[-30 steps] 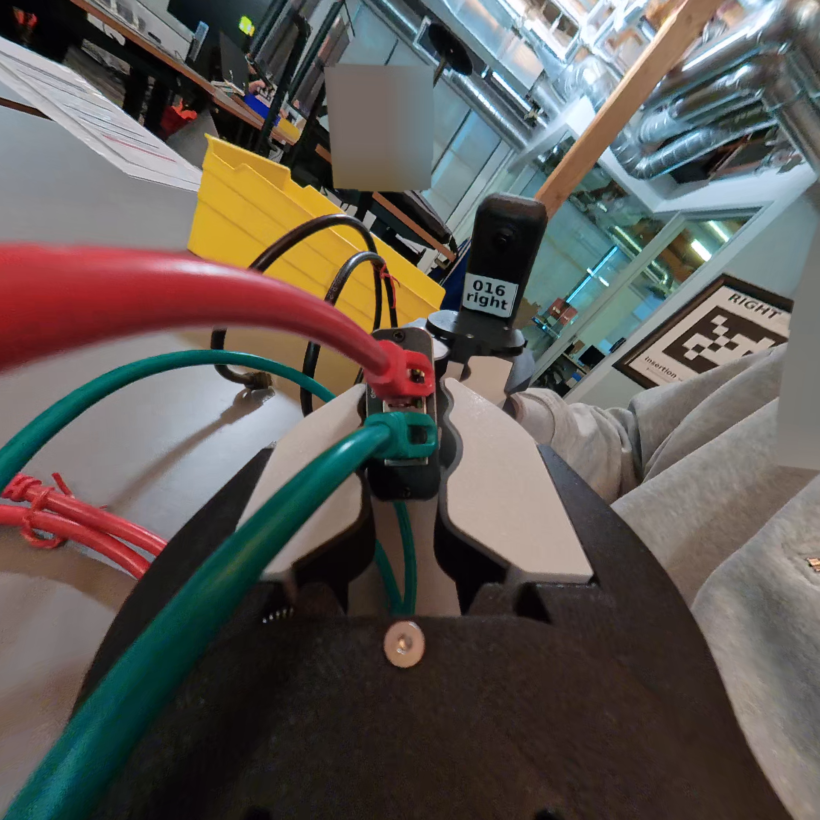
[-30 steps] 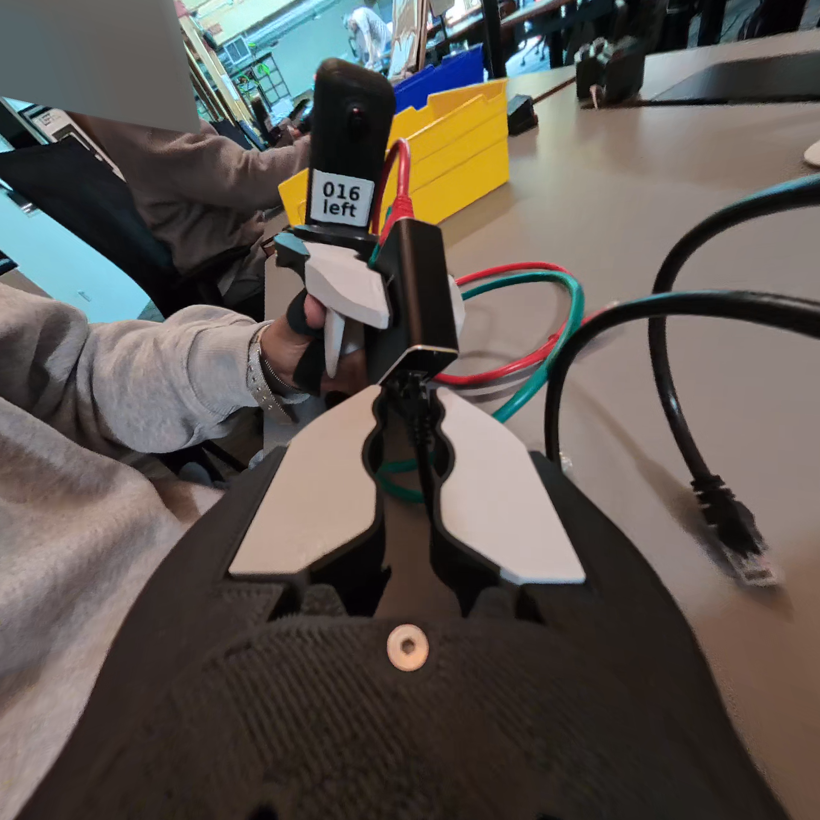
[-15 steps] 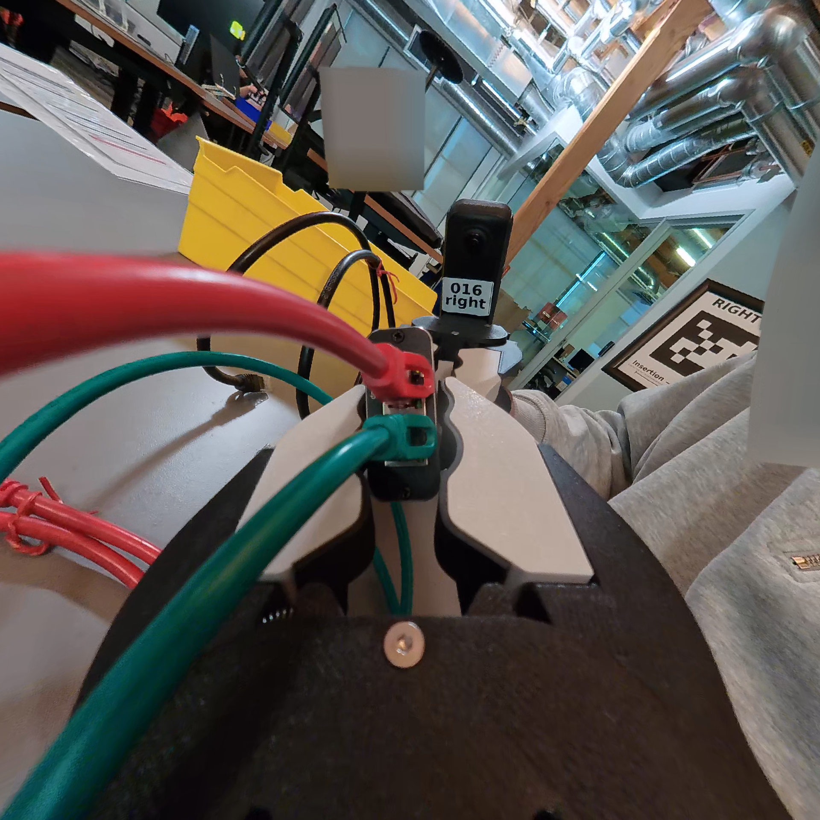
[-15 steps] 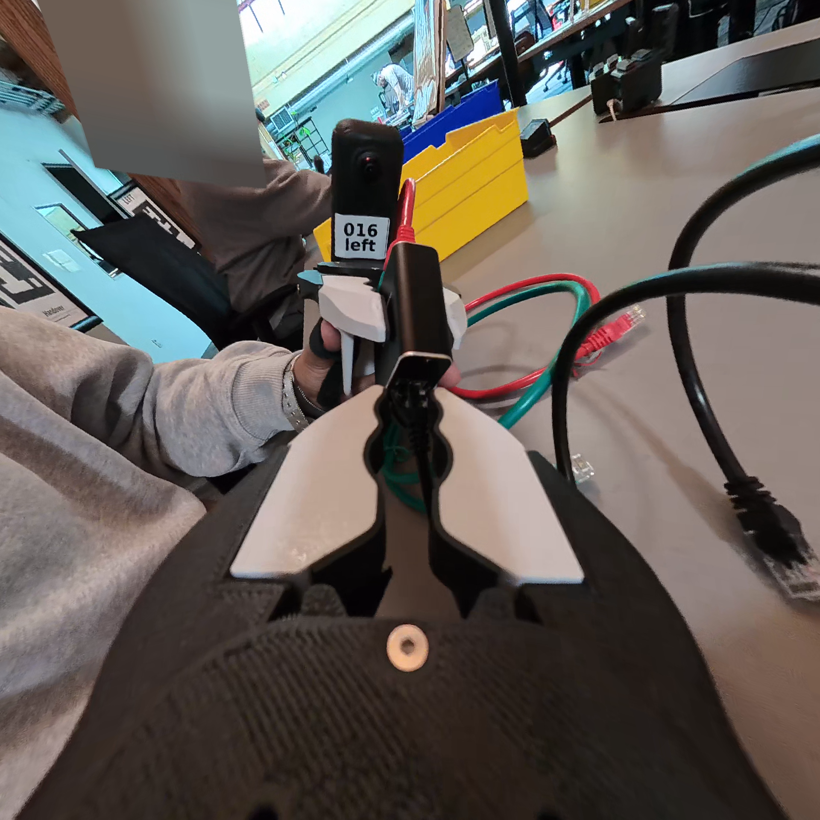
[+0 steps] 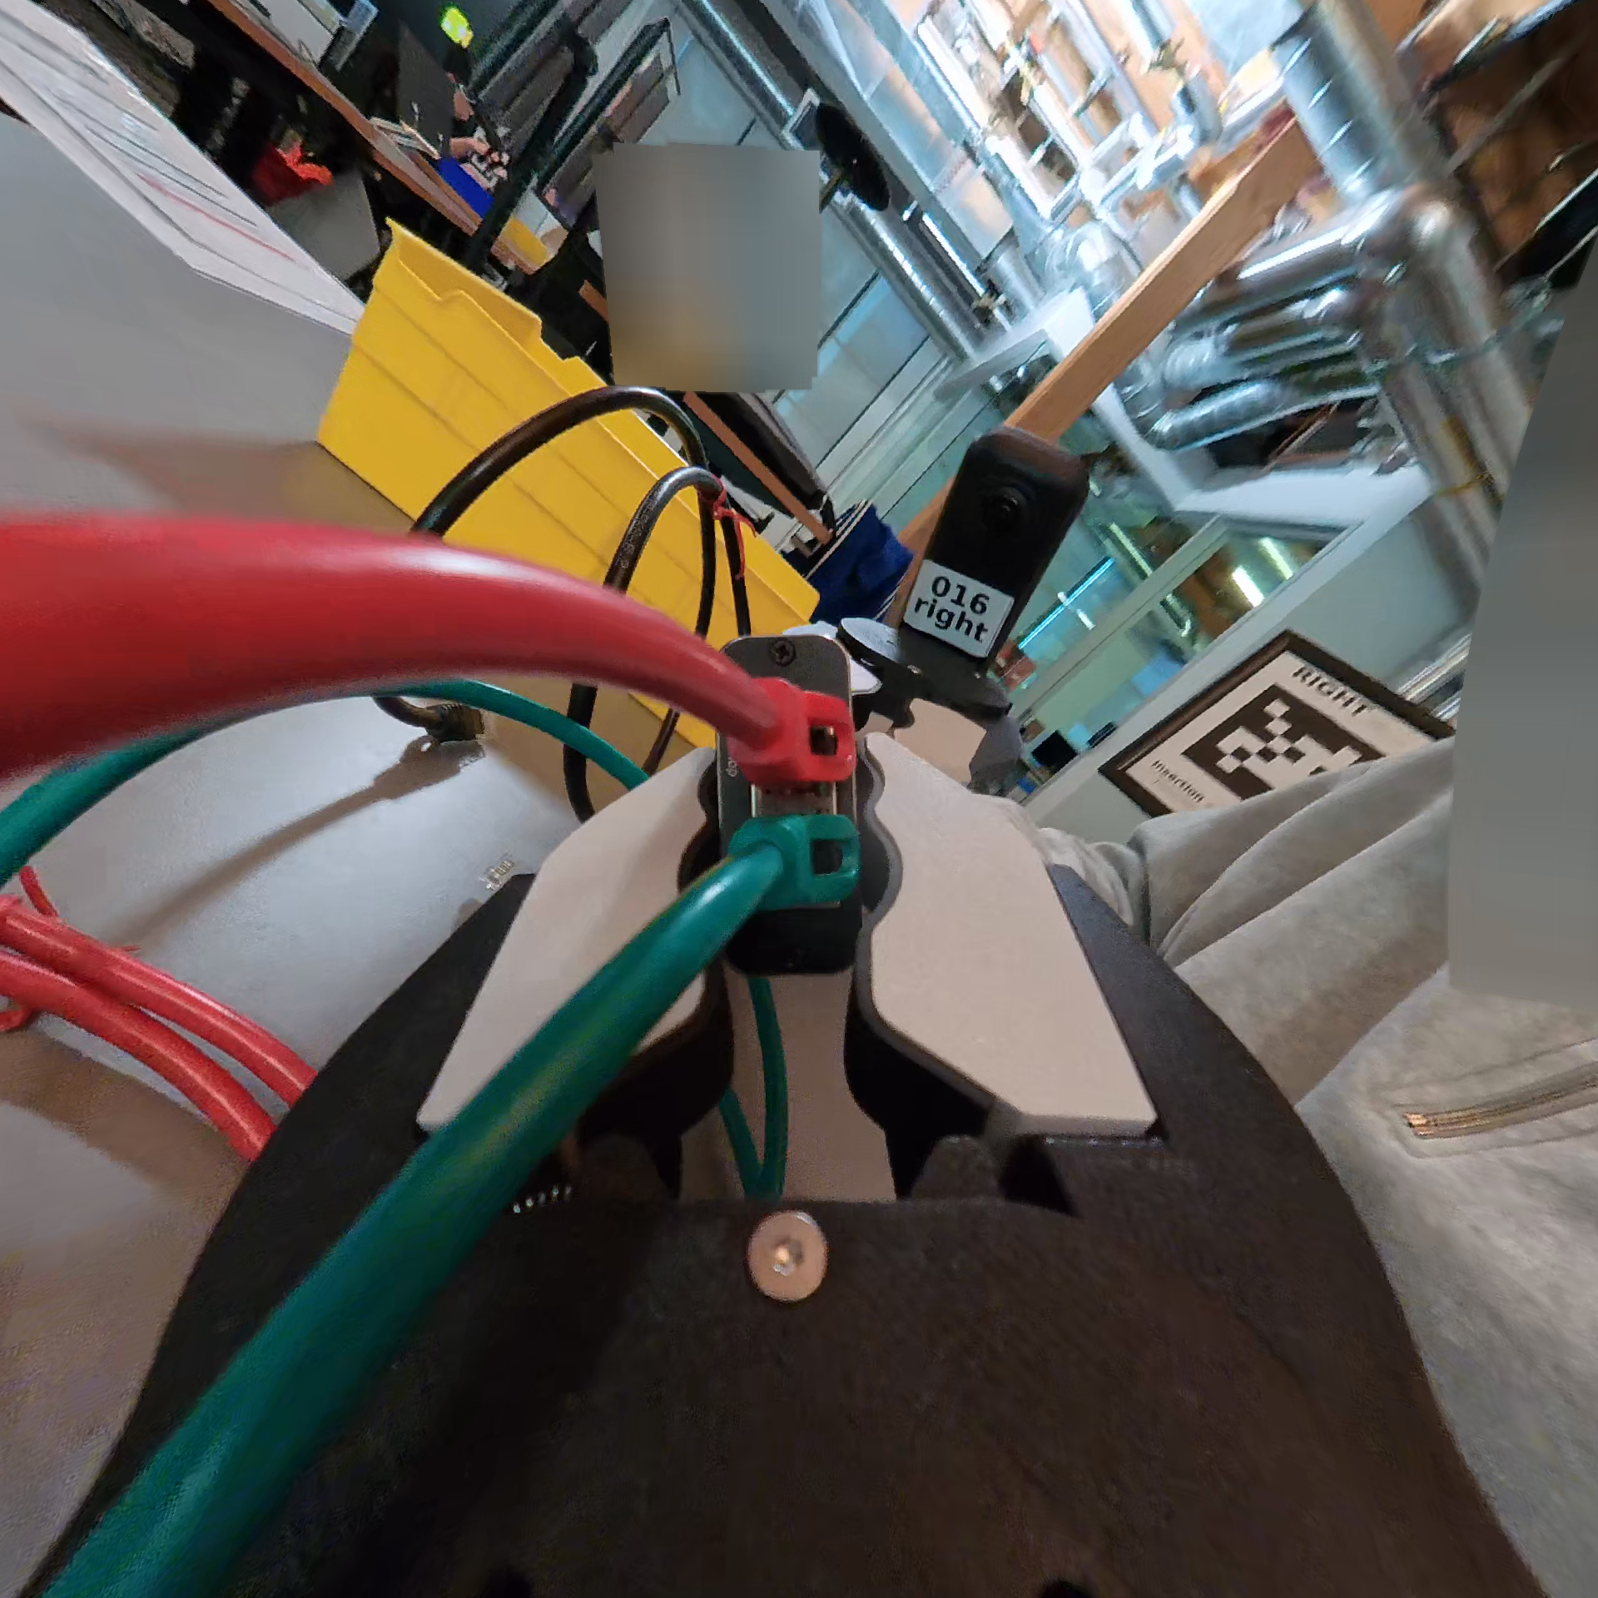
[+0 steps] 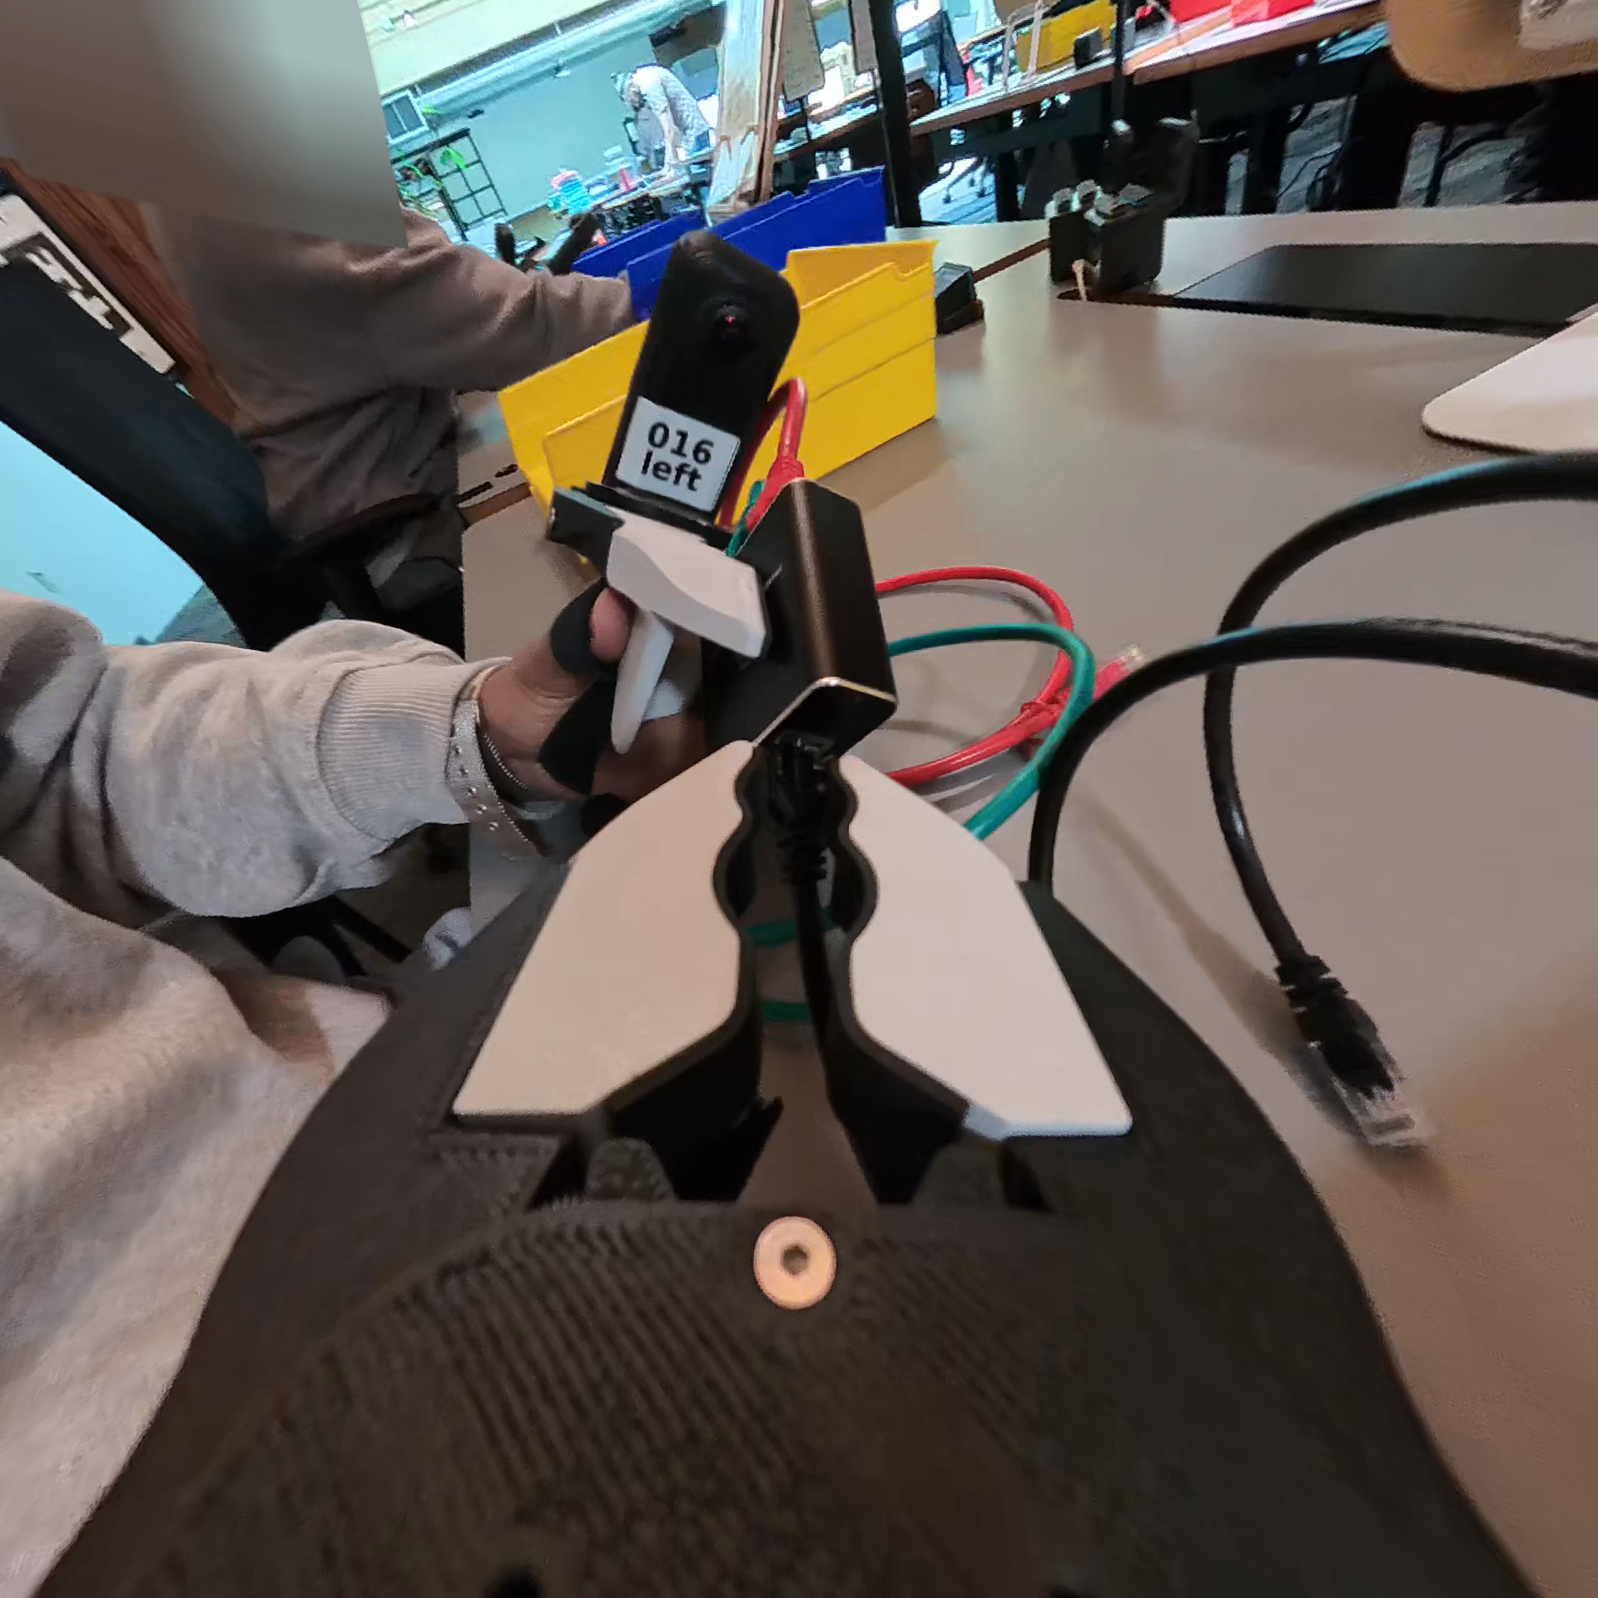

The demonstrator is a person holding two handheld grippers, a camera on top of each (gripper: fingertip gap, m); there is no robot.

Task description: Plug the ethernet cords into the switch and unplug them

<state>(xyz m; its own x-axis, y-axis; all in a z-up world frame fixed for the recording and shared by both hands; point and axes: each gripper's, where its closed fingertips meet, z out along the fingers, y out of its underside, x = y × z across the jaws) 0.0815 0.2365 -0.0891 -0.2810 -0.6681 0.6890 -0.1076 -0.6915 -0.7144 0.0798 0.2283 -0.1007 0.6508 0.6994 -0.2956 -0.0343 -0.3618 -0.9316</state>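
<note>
My left gripper [image 5: 787, 770] is shut on the black switch [image 5: 791, 666] and holds it off the table. A red plug [image 5: 800, 744] and a green plug [image 5: 800, 865] sit in its ports, and their cords trail left. In the right wrist view the switch [image 6: 821, 597] stands tilted in the left gripper [image 6: 692, 588]. My right gripper [image 6: 794, 761] is shut on a black plug [image 6: 795, 778] that meets the switch's near end. I cannot tell how deep it sits. Its black cord [image 6: 808, 934] runs back between the fingers.
The grey table [image 6: 1211, 519] holds red and green cord loops [image 6: 994, 674], a loose black plug [image 6: 1349, 1055] and a yellow bin [image 6: 865, 363]. Blue bins [image 6: 778, 225] stand behind it. A white object [image 6: 1539, 398] lies at the right edge. A grey sleeve [image 6: 216, 752] is at left.
Both grippers have swung and tilted together with the switch held between them. Both holds are the same, and the red and green plugs stay in their ports.
</note>
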